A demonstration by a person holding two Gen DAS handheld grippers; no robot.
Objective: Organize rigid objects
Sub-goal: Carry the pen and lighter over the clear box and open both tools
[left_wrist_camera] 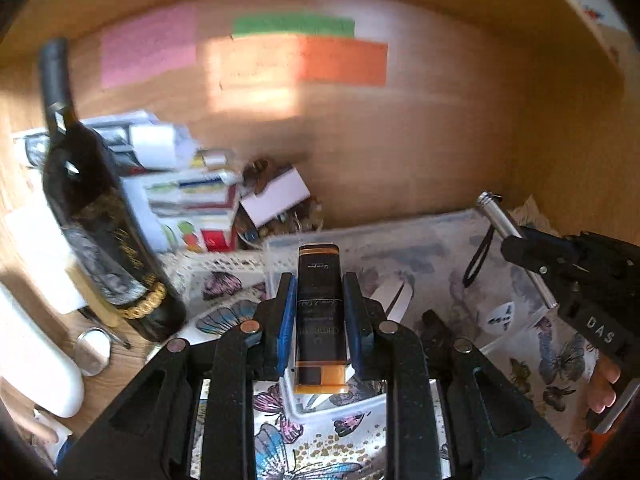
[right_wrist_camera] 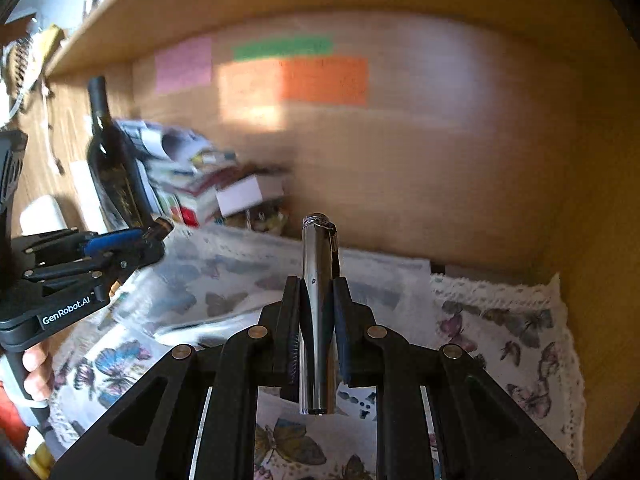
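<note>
Both pairs of fingers were clamped on something. Left gripper (left_wrist_camera: 319, 320) pinched a black box with orange trim (left_wrist_camera: 319, 312), held above a clear plastic tray (left_wrist_camera: 440, 240) on the butterfly cloth (right_wrist_camera: 512, 332). Right gripper (right_wrist_camera: 317, 320) squeezed a silver metal cylinder (right_wrist_camera: 317, 312) over the same cloth. A dark wine bottle (left_wrist_camera: 100, 220) stood at the left, beside stacked papers (left_wrist_camera: 192, 200).

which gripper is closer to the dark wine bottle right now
Left. The left gripper, shut on a black and orange lighter, sits just right of the dark wine bottle; the right gripper, clamping a silver metal cylinder, is farther right.
</note>
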